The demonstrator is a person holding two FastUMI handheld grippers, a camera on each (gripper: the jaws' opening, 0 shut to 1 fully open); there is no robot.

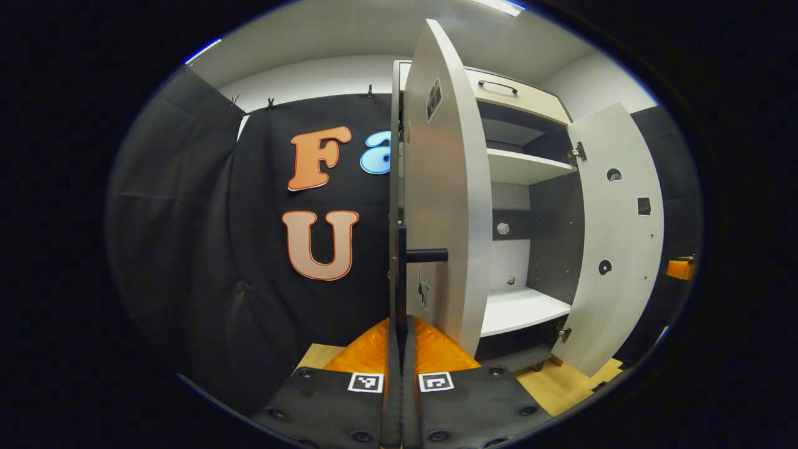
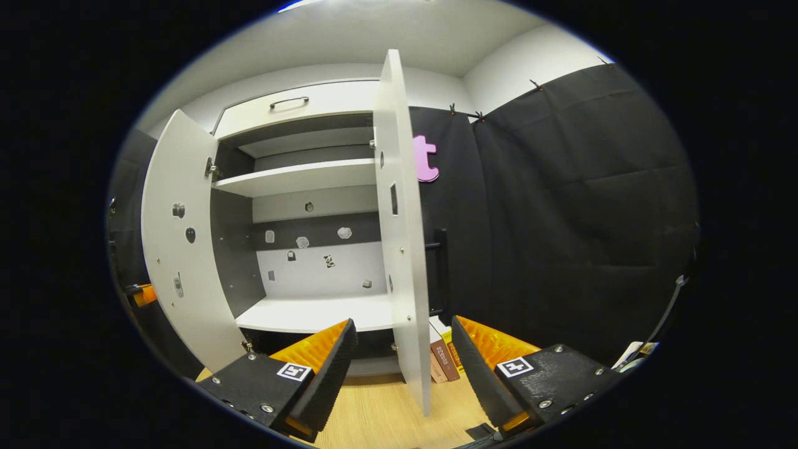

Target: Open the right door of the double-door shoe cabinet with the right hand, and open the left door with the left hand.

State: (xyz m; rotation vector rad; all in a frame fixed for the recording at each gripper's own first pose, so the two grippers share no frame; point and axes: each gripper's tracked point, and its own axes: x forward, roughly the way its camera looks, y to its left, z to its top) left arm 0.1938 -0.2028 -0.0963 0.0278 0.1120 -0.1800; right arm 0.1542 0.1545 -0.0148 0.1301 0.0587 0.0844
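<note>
The shoe cabinet stands with both doors swung out, showing white shelves. In the left gripper view the left door is seen nearly edge-on, and my left gripper is shut on its black vertical handle. The right door hangs open farther right. In the right gripper view the right door is edge-on between the fingers of my open right gripper, which touch nothing. Its black handle lies on the door's outer face, beyond the fingertips. The left door is open at the left.
A drawer with a black handle tops the cabinet. Books stand on the wooden floor beside the cabinet's right side. Black cloth walls close in on both sides. An orange part of the other gripper peeks past the left door.
</note>
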